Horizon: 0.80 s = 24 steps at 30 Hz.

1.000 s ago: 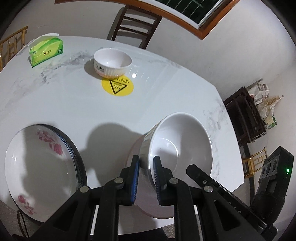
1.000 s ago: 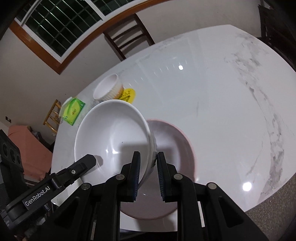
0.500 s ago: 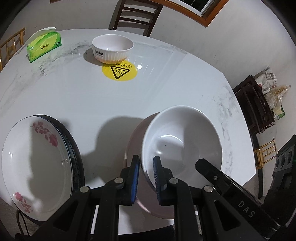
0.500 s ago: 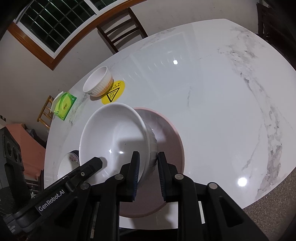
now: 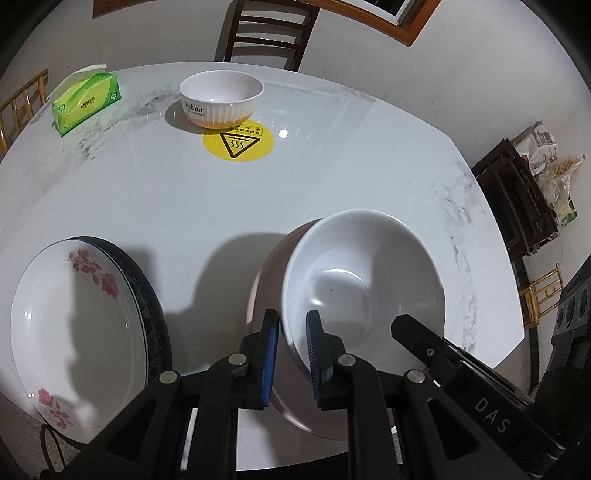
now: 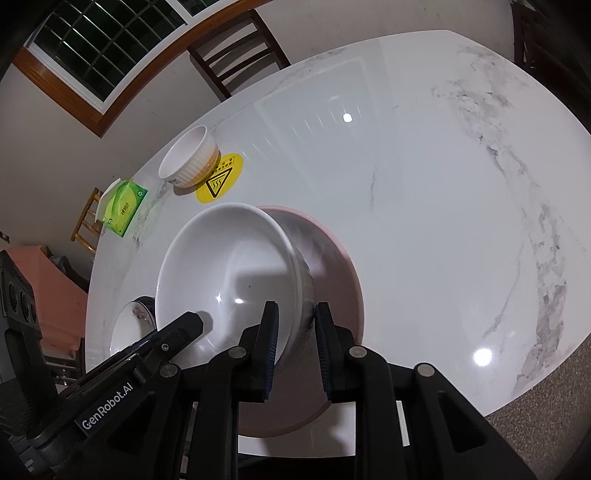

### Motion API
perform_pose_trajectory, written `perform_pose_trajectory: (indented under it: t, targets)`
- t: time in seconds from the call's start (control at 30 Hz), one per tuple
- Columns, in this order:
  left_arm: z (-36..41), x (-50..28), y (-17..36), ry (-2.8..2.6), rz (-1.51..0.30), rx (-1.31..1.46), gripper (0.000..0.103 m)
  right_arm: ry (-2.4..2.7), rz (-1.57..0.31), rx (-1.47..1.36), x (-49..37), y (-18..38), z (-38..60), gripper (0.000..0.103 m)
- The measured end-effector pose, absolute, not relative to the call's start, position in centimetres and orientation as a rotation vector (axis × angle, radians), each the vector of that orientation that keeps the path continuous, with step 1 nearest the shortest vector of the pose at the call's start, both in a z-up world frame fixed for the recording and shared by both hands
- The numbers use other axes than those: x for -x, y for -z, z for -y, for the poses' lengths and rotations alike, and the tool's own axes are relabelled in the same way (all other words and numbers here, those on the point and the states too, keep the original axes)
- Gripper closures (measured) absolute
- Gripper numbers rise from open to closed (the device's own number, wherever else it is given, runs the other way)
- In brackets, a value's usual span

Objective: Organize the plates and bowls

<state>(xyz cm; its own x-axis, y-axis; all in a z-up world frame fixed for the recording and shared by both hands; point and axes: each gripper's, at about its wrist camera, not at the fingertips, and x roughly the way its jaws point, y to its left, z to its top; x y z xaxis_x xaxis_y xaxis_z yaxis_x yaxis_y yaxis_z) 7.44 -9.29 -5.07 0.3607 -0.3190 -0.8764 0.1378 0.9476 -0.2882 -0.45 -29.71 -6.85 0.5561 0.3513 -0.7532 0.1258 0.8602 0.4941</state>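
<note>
A large white bowl (image 5: 364,284) sits in a pink bowl (image 5: 264,280) near the table's front edge. My left gripper (image 5: 291,328) straddles its left rim, jaws slightly apart around it. My right gripper (image 6: 294,325) straddles the right rim of the white bowl (image 6: 229,266), jaws slightly apart, above the pink bowl (image 6: 332,258). A flowered white plate (image 5: 70,317) lies on a dark plate (image 5: 149,302) at front left. A small white ribbed bowl (image 5: 221,98) stands at the far side; it also shows in the right wrist view (image 6: 188,157).
A yellow hot-surface sticker (image 5: 238,144) lies next to the small bowl. A green tissue box (image 5: 86,101) sits at the far left. A dark wooden chair (image 5: 267,33) stands behind the white marble table (image 5: 184,195). Dark shelving (image 5: 517,199) is at right.
The white bowl has come down from a tilt and now sits level in the pink bowl. Both grippers' jaws have loosened a little around its rim.
</note>
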Motion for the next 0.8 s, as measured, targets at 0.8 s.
perform_pose_trajectory:
  t: [0.8]
  targets:
    - [10.4, -7.3, 5.1, 0.245, -1.134, 0.067, 0.087, -0.150, -0.986, -0.554, 0.5, 7.1, 29.6, 0.082]
